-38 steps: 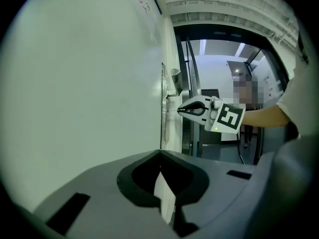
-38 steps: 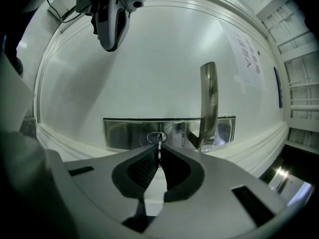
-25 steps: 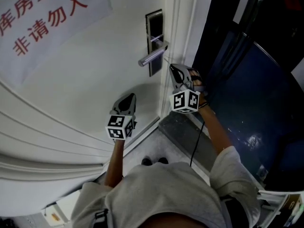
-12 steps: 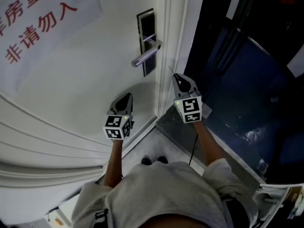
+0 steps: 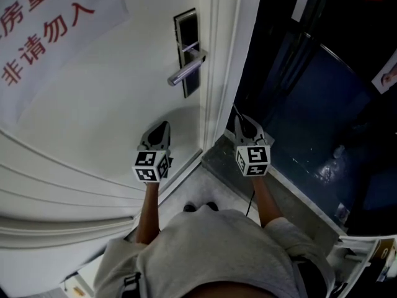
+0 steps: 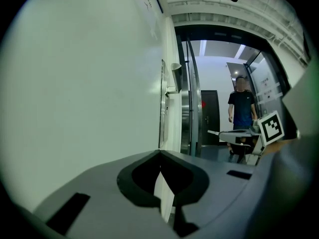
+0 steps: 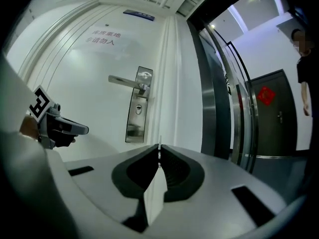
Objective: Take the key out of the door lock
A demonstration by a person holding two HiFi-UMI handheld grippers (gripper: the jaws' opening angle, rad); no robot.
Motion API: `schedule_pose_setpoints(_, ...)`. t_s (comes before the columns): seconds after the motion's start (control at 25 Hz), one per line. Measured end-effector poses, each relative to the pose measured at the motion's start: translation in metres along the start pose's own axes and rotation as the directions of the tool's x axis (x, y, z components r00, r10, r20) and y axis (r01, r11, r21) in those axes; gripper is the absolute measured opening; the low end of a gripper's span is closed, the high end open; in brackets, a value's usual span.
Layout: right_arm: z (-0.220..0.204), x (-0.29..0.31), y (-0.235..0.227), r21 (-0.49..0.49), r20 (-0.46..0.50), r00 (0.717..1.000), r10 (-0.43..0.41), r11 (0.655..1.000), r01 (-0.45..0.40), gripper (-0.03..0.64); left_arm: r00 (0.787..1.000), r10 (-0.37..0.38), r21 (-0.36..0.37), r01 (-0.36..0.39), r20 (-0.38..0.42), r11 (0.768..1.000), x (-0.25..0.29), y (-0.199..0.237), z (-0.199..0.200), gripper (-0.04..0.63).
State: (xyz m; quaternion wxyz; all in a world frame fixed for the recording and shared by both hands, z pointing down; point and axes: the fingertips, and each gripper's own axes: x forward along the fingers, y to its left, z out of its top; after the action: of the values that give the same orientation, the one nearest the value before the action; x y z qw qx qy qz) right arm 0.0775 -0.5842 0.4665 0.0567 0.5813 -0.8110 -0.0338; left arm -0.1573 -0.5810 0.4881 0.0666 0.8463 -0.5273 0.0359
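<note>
The key (image 7: 159, 146) is held edge-on between the closed jaws of the right gripper (image 5: 238, 118), clear of the door lock (image 5: 187, 50). In the head view it is found at about 5 o'clock from the handle (image 5: 185, 71). This gripper is pointed level, marker cube toward the person. The left gripper (image 5: 164, 125), jaws together and empty, is held near level at 7 o'clock from the handle, pointed at the door (image 5: 93, 110).

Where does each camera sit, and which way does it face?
Head view: on the person's head, facing steeply down at the door; forearms, left gripper, right gripper show.
Left gripper view: on it, facing along the door; shut jaws.
Right gripper view: on it, facing the lock plate; shut jaws pinching the key.
Shared by head and right gripper views: door handle.
</note>
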Motion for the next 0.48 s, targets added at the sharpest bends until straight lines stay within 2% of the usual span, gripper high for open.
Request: schedule_pose_setpoints(0.48, -0.0031, -0.0082, 0.0041, -0.016, -0.013, 1.000, -0.005, 1.000, 0.005, 0.031, 1.000, -0.005, -0.003, 0.004, -0.007, 1.000, -0.0023, -0.0006, -0.0042, 0.018)
